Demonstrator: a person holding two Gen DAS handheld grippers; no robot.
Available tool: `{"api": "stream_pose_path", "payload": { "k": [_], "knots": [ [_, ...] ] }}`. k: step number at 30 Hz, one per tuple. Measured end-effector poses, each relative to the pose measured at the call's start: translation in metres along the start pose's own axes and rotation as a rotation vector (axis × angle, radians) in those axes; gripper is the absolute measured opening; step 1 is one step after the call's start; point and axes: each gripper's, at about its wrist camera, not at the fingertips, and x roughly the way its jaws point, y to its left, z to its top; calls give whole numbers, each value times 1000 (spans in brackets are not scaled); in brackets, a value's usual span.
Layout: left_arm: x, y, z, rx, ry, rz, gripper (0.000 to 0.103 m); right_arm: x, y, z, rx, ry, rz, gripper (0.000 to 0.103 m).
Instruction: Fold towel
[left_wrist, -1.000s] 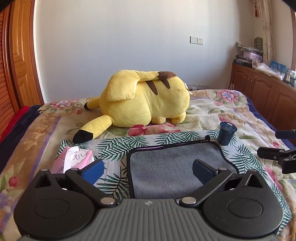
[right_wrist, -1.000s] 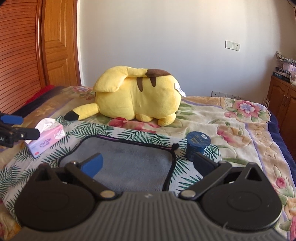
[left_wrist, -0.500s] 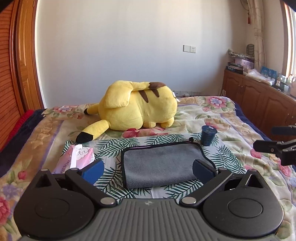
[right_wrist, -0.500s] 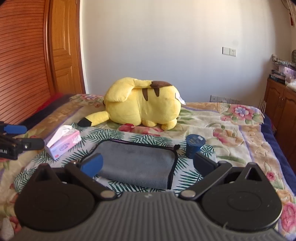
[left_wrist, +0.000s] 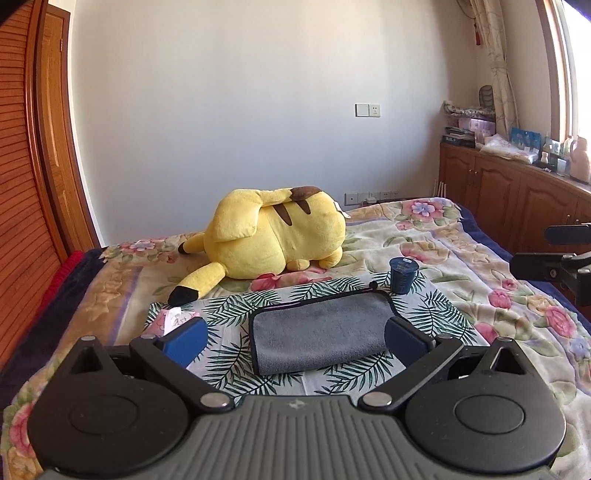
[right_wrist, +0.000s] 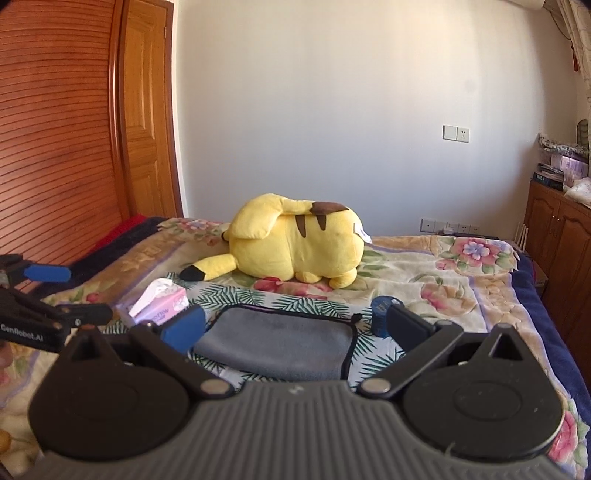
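A grey towel (left_wrist: 319, 329) with a black hem lies folded into a flat rectangle on a palm-leaf cloth (left_wrist: 229, 308) on the bed. It also shows in the right wrist view (right_wrist: 275, 342). My left gripper (left_wrist: 295, 339) is open and empty, held back from and above the towel's near edge. My right gripper (right_wrist: 293, 326) is open and empty, also back from the towel. Each gripper shows at the edge of the other's view, the right (left_wrist: 554, 256) and the left (right_wrist: 55, 295).
A yellow plush toy (left_wrist: 273, 236) lies behind the towel. A dark blue cup (left_wrist: 402, 275) stands at the towel's far right corner. A pink tissue pack (right_wrist: 159, 304) sits to its left. Wooden cabinets (left_wrist: 517, 199) line the right wall, a wooden wardrobe (right_wrist: 55, 129) the left.
Both grippers have pulled back and up from the towel, which now looks smaller and farther away. The towel has not moved.
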Motion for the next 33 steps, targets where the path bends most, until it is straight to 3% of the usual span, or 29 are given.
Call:
{"api": "stream_pose_path", "payload": {
  "k": [13,21,33],
  "knots": [
    [-50,-14,-50,1,-2,3,85,-35,21,-50,23,30,6,103],
    [-63,-12,-86,-38,17,13,85,-49,37,-83,27,40,-17,103],
    [-68,-3,-125,-47,51,38,85,-56,53,-106,41,55,-14,103]
  ]
}}
